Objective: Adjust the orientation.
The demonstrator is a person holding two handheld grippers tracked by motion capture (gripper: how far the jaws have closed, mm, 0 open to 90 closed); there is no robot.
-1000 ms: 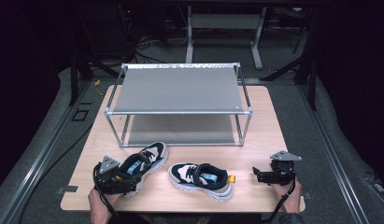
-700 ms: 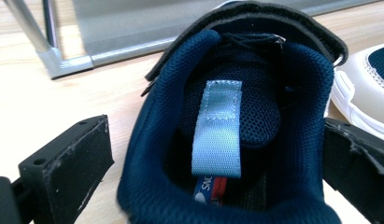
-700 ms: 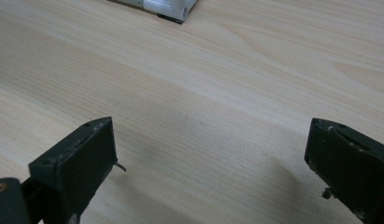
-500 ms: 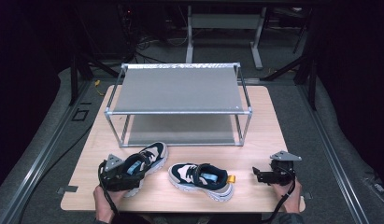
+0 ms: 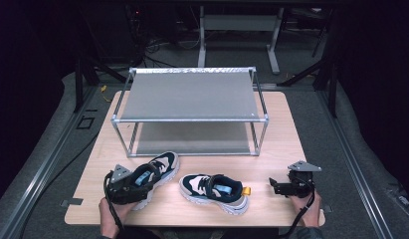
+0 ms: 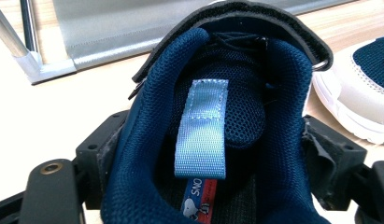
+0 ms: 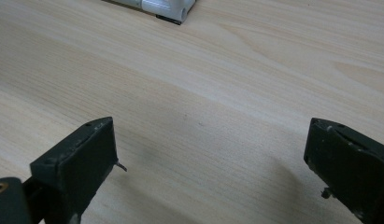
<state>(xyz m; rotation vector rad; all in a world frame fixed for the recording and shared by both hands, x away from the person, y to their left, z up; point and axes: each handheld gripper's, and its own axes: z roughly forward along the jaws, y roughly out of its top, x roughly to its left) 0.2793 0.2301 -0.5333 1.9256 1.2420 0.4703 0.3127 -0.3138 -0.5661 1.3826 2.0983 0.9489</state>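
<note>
Two dark-blue and white sneakers lie at the front of the wooden table. In the left gripper view, the left sneaker shows its blue lining and light-blue heel tab between my jaws. My left gripper has just been closing, and its pads press on both sides of the heel collar. The right sneaker, with a small orange tab, lies apart toward the middle. My right gripper rests low at the table's front right, open over bare wood, with nothing between its fingers.
A metal two-tier rack with grey shelves stands at the back of the table; its front foot is just beyond the held sneaker. The right sneaker's white side lies close on the right. A rack foot lies ahead of my right gripper.
The left gripper's jaws have drawn in around the left sneaker's heel. Both hands and both sneakers stay where they were.
</note>
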